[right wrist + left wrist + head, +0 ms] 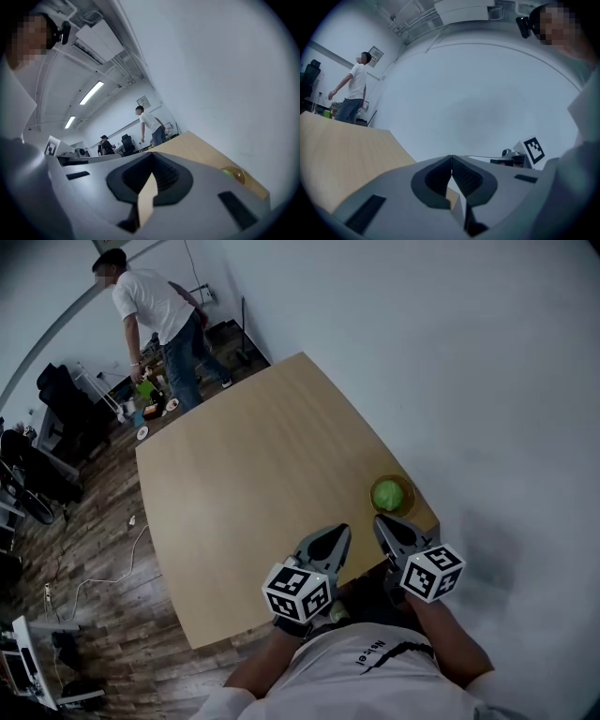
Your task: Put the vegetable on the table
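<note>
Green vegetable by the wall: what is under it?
The green vegetable sits inside what looks like a yellowish translucent bowl, which rests on the wooden table near the wall-side edge. Its underside and the bowl's bottom are covered, so anything else beneath is unseen.

Vegetable (233,174) half hidden behind right tongs (151,154); floor clutter (150,405) too small.

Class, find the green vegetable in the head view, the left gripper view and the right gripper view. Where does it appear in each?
Head view: green vegetable right of centre, at the right edge of the table.
Left gripper view: not in it.
Right gripper view: lower right, on the table edge.
Shared landmark: the standing person in a white T-shirt, in all three.
</note>
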